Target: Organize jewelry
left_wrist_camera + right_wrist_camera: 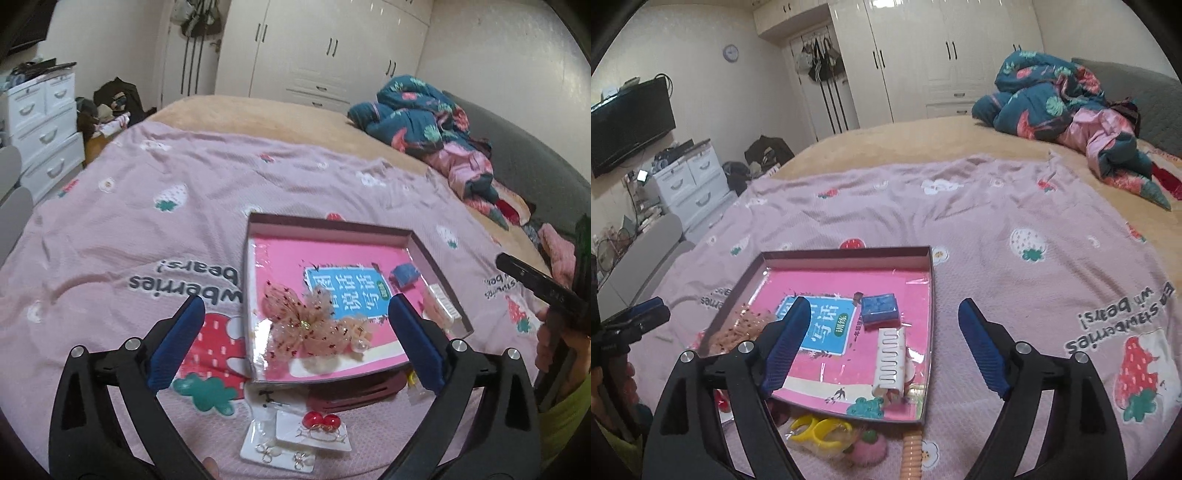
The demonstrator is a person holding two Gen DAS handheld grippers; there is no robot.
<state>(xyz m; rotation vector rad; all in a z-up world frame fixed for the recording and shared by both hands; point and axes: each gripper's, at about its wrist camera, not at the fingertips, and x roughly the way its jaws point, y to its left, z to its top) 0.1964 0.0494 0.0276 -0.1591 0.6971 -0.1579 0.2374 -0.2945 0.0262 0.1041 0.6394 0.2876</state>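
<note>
Red-bead earrings [320, 422] on their card are lying just below the gaping, empty left tongs [295, 343], nearer than the equally gaping right tongs [882, 349] hovering over the tray [932, 295].

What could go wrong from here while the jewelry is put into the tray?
1. The tray rests on soft bedding and overlaps items at its near edge, so pressing may tip it.
2. The mesh flower hair clip lies by the tray's near left corner; an open left claw might snag it.
3. The earring cards lie flat outside the tray, hard to pinch without catching fabric.
</note>
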